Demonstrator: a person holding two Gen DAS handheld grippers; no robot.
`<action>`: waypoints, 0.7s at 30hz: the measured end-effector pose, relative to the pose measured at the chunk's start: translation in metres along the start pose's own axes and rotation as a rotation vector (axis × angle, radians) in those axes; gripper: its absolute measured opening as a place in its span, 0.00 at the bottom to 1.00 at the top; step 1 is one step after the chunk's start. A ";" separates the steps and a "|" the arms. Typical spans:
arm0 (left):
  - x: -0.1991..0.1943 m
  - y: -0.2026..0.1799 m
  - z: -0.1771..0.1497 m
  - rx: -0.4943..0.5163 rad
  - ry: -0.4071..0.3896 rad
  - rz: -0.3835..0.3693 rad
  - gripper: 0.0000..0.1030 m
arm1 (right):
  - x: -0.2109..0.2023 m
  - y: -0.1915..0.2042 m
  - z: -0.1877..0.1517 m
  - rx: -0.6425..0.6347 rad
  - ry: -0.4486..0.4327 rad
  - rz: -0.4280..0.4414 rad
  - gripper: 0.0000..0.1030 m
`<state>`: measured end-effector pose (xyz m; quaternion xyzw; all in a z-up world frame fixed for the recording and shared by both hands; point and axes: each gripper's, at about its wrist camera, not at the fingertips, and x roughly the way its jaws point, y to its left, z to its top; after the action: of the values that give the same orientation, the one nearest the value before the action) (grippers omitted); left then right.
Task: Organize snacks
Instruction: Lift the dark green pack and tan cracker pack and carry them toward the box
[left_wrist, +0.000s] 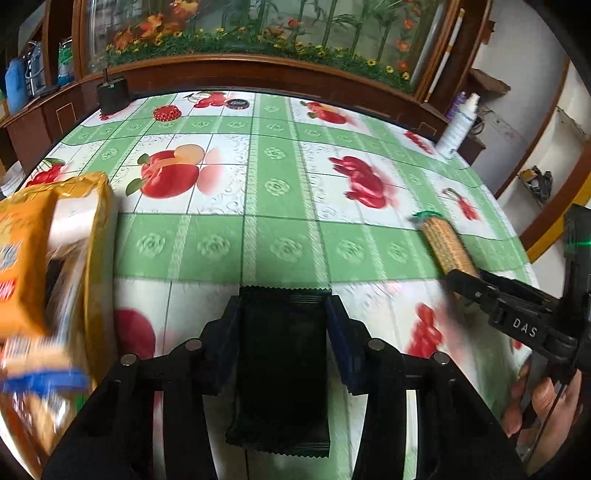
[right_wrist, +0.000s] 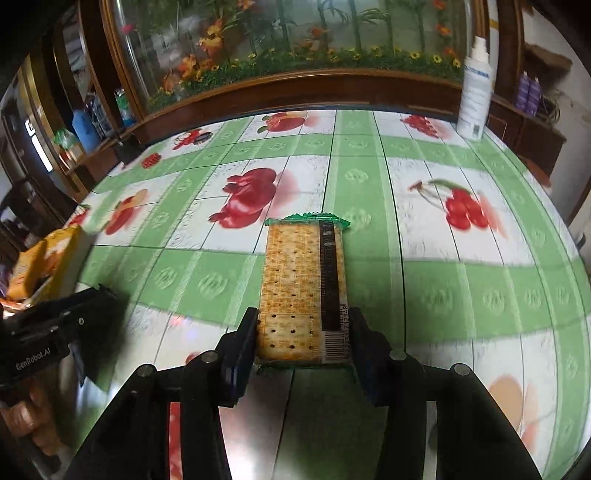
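Between the pads of the right tool (right_wrist: 303, 345) sits a cracker packet (right_wrist: 303, 280), clamped across its width at the near end. Its long axis runs straight ahead along the fingers, green crimped seal pointing away over the worktop (right_wrist: 461, 288). It looks light but brittle: the stacked crackers would probably crack under a hard squeeze, and the clear film is likely slippery, so a hold on the long flat sides suits it best. The left tool (left_wrist: 283, 334) is closed on a black sachet (left_wrist: 282, 369), likewise lengthwise along the fingers, zigzag edge forward; it seems thin, soft and light. Left of it an orange snack bag (left_wrist: 44, 236) stands among other blurred packets, probably the collecting spot. A white spray bottle (right_wrist: 474, 92) stands at the far edge.
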<state>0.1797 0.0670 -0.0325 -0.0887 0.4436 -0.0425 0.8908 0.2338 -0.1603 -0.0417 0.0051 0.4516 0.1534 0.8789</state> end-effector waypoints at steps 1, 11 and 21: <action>-0.005 -0.001 -0.003 -0.001 -0.007 -0.008 0.41 | -0.004 -0.001 -0.003 0.013 0.001 0.024 0.47; -0.092 -0.020 -0.049 0.009 -0.168 0.013 0.41 | -0.081 0.019 -0.039 0.026 -0.106 0.143 0.47; -0.161 0.019 -0.097 -0.055 -0.256 0.071 0.41 | -0.141 0.095 -0.079 -0.110 -0.160 0.162 0.47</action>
<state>0.0053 0.0991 0.0321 -0.1022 0.3300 0.0129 0.9384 0.0691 -0.1181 0.0372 0.0055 0.3692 0.2474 0.8958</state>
